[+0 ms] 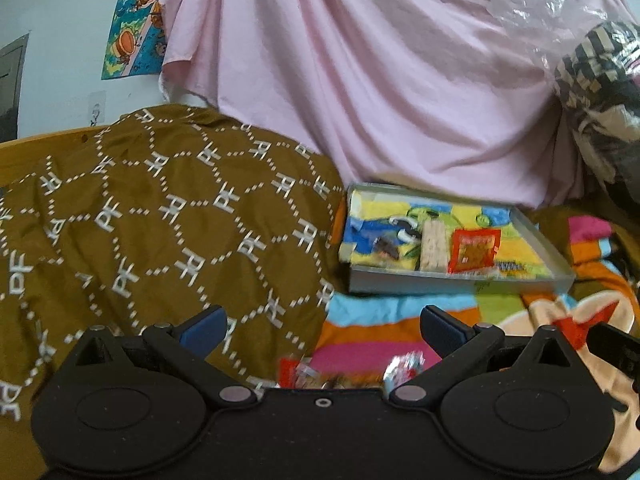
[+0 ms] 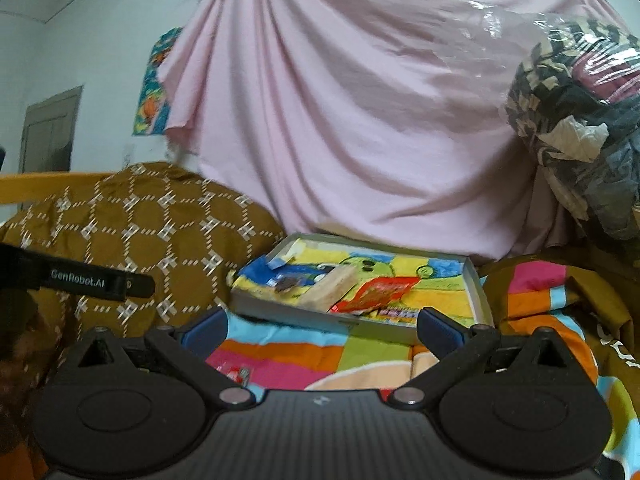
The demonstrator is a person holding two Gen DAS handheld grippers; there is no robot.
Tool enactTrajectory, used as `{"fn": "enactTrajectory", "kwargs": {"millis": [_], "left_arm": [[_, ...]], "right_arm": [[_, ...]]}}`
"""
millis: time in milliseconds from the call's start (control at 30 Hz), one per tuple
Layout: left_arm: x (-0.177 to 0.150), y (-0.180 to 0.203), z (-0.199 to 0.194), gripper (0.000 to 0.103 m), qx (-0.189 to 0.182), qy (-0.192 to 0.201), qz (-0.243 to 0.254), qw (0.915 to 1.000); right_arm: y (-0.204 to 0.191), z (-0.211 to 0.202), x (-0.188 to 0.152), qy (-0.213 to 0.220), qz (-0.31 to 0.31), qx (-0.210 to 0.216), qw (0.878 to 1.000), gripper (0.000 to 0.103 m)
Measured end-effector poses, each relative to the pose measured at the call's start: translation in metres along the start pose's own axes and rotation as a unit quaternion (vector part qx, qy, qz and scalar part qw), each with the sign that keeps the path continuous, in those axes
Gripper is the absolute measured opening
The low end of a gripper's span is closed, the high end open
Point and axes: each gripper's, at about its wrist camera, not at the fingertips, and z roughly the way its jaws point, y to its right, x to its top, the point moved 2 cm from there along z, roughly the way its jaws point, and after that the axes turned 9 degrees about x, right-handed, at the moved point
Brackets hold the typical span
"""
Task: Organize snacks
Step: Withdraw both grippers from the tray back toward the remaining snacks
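Pink sheet hung behind; brown patterned blanket lay left. Shallow grey tray sat on striped bedding, holding red snack packet beside beige wafer pack. Left tongs and right tongs both gaped wide, empty.

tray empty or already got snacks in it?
Not empty. The tray holds a red packet, a pale wafer pack and a small dark item; more snacks lie outside.
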Motion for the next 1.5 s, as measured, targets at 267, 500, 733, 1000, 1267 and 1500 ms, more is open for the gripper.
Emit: {"fn": "enactTrajectory", "kwargs": {"millis": [267, 500, 733, 1000, 1267, 1500], "left_arm": [[-0.023, -0.016, -0.012, 0.102, 0.016, -0.042, -0.005, 0.9990], [-0.045, -0.017, -0.011, 0.102, 0.012, -0.089, 0.006, 0.9959], [-0.062, -0.009, -0.003, 0.102, -0.001, -0.139, 0.021, 0.9900], [-0.068, -0.006, 0.005, 0.102, -0.008, -0.159, 0.020, 0.9870], [-0.071, -0.002, 0.013, 0.102, -0.017, -0.171, 0.018, 0.9849], [-0.074, 0.004, 0.021, 0.102, -0.025, -0.175, 0.027, 0.9840]], "right_arm": [[-0.018, -0.008, -0.025, -0.050, -0.003, 0.023, 0.998, 0.103], [-0.029, -0.006, -0.049, -0.105, -0.007, 0.031, 0.994, 0.103], [-0.035, 0.000, -0.069, -0.150, 0.007, 0.031, 0.988, 0.103], [-0.038, 0.007, -0.083, -0.188, 0.019, 0.031, 0.982, 0.103], [-0.037, 0.016, -0.091, -0.208, 0.029, 0.027, 0.977, 0.103], [-0.037, 0.021, -0.094, -0.212, 0.032, 0.023, 0.976, 0.103]]}}
